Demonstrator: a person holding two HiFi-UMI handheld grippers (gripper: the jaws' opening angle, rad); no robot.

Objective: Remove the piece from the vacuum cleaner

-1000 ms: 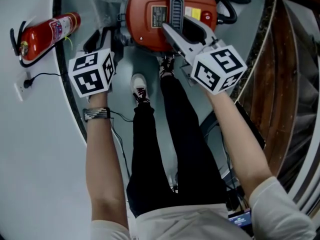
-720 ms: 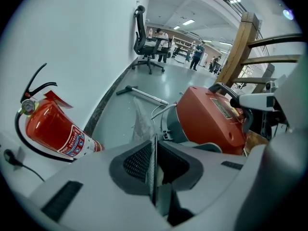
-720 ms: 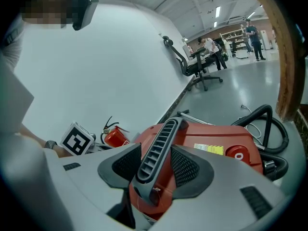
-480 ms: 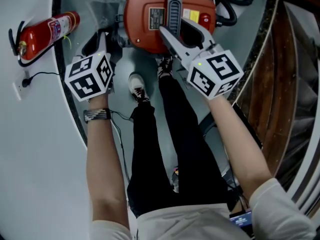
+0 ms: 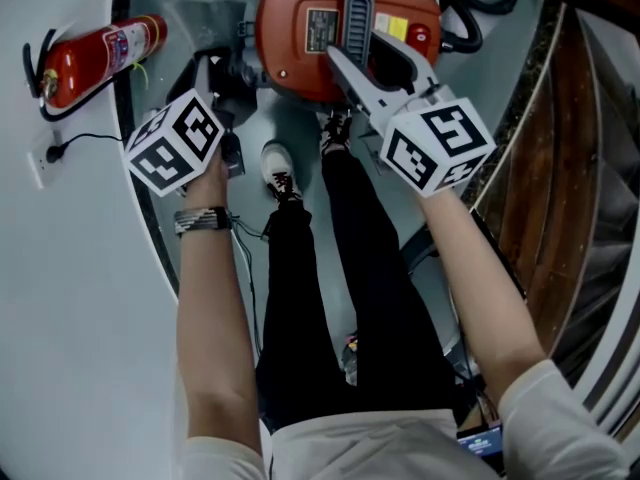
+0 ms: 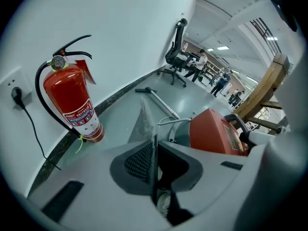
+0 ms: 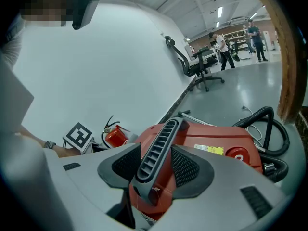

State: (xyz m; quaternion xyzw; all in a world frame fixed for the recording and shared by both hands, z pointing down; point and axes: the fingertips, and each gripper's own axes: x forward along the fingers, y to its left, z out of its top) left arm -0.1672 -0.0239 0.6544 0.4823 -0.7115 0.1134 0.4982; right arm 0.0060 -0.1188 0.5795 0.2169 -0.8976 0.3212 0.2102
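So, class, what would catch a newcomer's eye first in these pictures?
The red vacuum cleaner on the floor at the person's feet, with the right tongs clamped on its black ribbed handle. Next, the red fire extinguisher standing against the white wall to the left.

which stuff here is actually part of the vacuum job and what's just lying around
Job: vacuum cleaner, its black handle, black hose.
Lying about: fire extinguisher, office chair, wall plug.
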